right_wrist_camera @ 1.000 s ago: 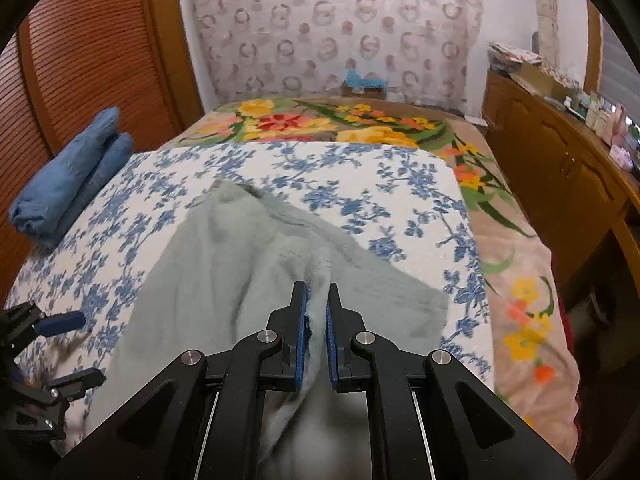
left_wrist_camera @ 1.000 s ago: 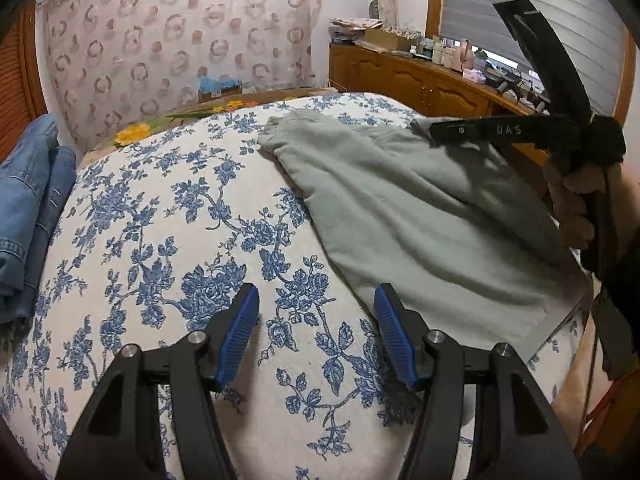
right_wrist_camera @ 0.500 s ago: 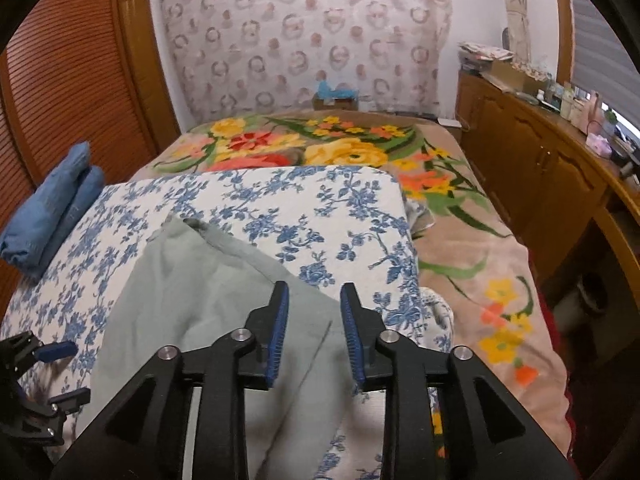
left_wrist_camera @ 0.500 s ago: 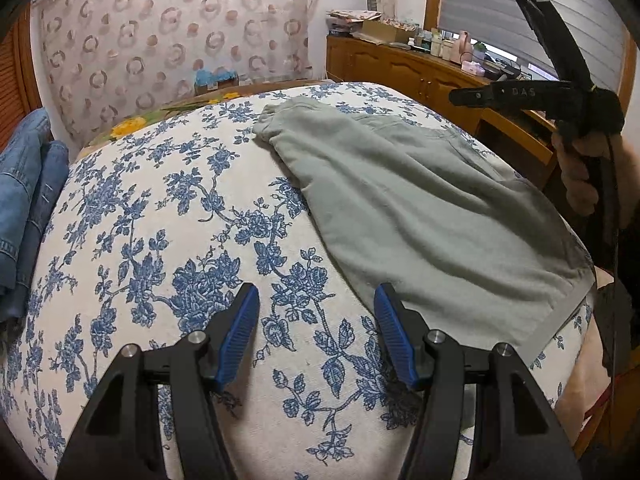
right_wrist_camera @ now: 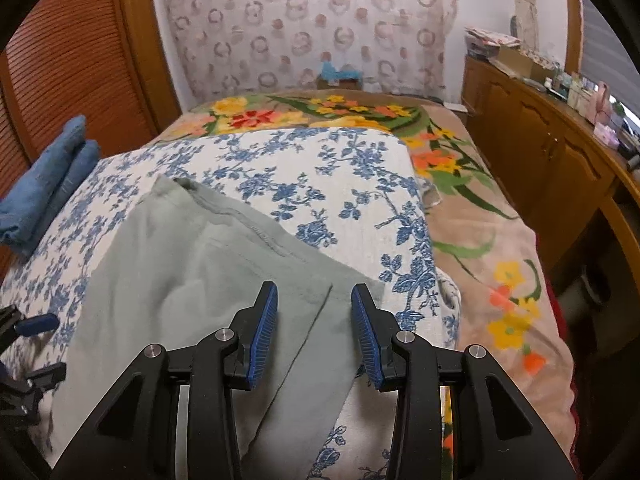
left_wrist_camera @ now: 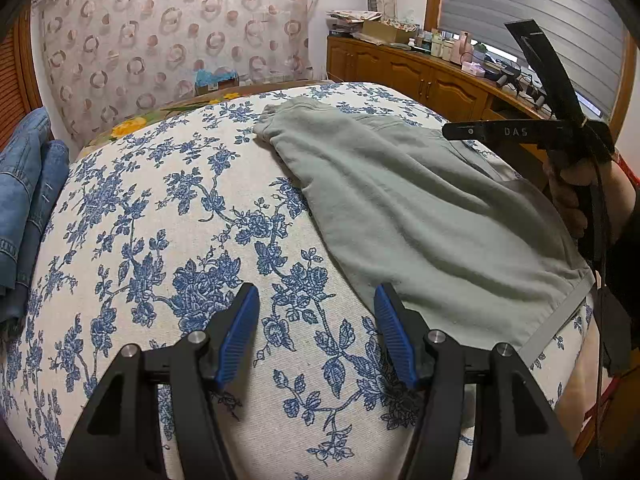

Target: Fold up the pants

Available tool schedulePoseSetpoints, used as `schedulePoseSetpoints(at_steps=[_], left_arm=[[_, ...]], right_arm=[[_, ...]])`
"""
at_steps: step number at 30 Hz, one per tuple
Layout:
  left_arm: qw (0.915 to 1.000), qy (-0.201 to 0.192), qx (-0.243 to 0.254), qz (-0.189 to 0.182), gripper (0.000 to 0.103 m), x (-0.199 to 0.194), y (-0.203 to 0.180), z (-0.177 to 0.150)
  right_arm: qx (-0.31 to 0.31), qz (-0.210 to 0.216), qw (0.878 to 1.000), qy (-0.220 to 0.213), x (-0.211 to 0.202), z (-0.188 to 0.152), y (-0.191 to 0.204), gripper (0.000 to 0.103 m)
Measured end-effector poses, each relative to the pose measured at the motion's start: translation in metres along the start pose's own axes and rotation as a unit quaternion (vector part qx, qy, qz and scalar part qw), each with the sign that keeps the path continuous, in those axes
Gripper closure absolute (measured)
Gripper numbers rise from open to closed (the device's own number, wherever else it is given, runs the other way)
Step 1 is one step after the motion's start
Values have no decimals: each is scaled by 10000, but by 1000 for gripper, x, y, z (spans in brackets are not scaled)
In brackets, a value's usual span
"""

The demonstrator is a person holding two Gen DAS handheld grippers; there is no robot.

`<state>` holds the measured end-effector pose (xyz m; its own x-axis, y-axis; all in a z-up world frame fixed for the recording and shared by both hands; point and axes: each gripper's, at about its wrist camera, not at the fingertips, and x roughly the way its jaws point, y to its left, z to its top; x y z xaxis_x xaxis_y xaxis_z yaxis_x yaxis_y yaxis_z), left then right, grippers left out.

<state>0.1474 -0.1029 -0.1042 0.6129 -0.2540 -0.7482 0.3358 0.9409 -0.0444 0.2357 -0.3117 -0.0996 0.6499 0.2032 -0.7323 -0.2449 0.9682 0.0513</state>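
Lying flat on the blue-flowered bedspread point(left_wrist_camera: 168, 216), the grey-green pants point(left_wrist_camera: 400, 208) are spread with one leg laid over the other, hem end far, waistband end near the bed's right edge. Right tool point(right_wrist_camera: 314, 320): jaws have just been opening and now stand apart above the cloth near a seam line, nothing pressed between the pads. Left tool point(left_wrist_camera: 316, 328): jaws wide apart and empty, hovering over bare bedspread just beside the pants' near-left edge. Folded blue jeans point(left_wrist_camera: 24, 200) rest at the bed's left side; a wooden cabinet point(right_wrist_camera: 536, 160) lines the right wall. Judged step: the lengthwise fold appears complete and released. The next move likely calls for both tools to grip one end of the pants, at its two corners, and carry it over toward the other end without dragging the lower layer.
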Motion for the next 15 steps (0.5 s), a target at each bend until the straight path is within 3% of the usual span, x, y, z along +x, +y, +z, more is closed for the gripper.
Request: schedulePoseSetpoints(at_steps=[8,10,12,15], left_arm=[[10000,-2,-1,0,43,0,0,0],[10000,-2,2,3,43,0,0,0],[10000,-3,-2,-2,43,0,0,0],[10000,-3,-1,3,43,0,0,0]], right_arm=[[-539,-187,9983,136,18,0,19,70],[-576,-146,9981,147,19,1,20,79],[-696,-81,9974,168,19,1,23,96],[-958,150,9952,100,12,-2,29,100]])
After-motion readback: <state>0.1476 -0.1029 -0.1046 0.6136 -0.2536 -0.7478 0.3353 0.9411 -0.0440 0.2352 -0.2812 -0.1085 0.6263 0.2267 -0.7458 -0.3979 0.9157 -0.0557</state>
